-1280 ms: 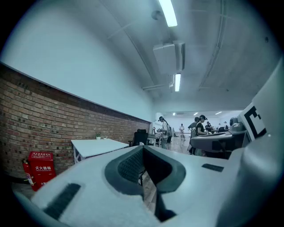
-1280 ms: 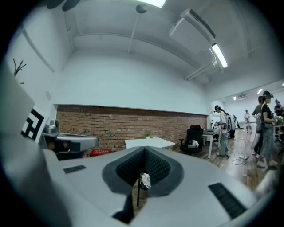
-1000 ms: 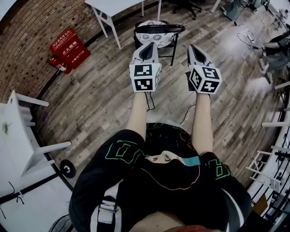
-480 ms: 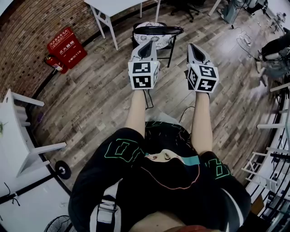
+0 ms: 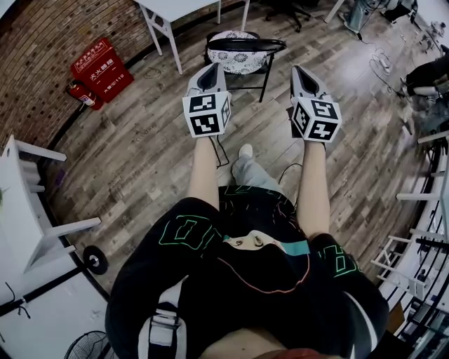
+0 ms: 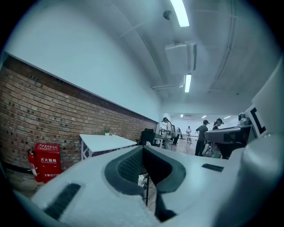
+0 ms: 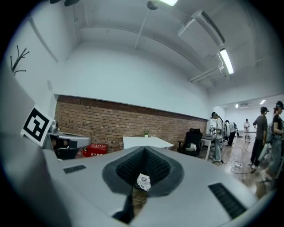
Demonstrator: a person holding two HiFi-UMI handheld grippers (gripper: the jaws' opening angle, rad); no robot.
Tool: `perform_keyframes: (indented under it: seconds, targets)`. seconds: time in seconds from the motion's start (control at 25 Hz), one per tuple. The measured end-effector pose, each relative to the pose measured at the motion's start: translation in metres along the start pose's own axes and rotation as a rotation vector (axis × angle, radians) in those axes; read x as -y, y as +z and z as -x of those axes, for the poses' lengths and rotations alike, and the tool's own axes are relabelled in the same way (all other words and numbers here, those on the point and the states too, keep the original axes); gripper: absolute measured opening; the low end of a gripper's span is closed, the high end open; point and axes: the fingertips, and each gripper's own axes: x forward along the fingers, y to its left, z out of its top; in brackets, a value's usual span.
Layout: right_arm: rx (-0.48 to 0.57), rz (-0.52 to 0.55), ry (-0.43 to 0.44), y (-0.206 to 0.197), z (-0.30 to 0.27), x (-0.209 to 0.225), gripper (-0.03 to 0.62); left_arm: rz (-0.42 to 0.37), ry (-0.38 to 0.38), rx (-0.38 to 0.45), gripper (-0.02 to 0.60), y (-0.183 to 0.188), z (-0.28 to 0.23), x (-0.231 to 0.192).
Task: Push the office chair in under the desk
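Observation:
The chair, black-framed with a curved black backrest and a patterned white cushion, stands on the wood floor ahead of me. Beyond it is a white desk. My left gripper and right gripper are held out level, side by side. Both are short of the chair, shut, with nothing between the jaws. In the left gripper view the closed jaws frame a sliver of the cushion, and the desk shows to the left. The right gripper view shows its closed jaws and the cushion.
A red fire-equipment box and an extinguisher sit by the brick wall. A white desk stands at my left. A cable lies on the floor. A black office chair and several people are farther back.
My left gripper has shifted left and slightly down in the head view. My foot has stepped forward between my arms. The right gripper has hardly moved.

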Motion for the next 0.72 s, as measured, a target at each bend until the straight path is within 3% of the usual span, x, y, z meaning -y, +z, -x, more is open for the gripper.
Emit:
perform_keyframes:
  seconds: [0.4, 0.72]
  targets:
    - [-0.013, -0.029, 0.006, -0.010, -0.057, 0.034, 0.003, -0.022, -0.029, 0.012, 0.009, 0.000, -0.068, 0.002]
    - [-0.069, -0.083, 0.029, -0.032, -0.120, 0.062, 0.003, -0.011, -0.035, -0.076, 0.009, -0.034, -0.126, -0.006]
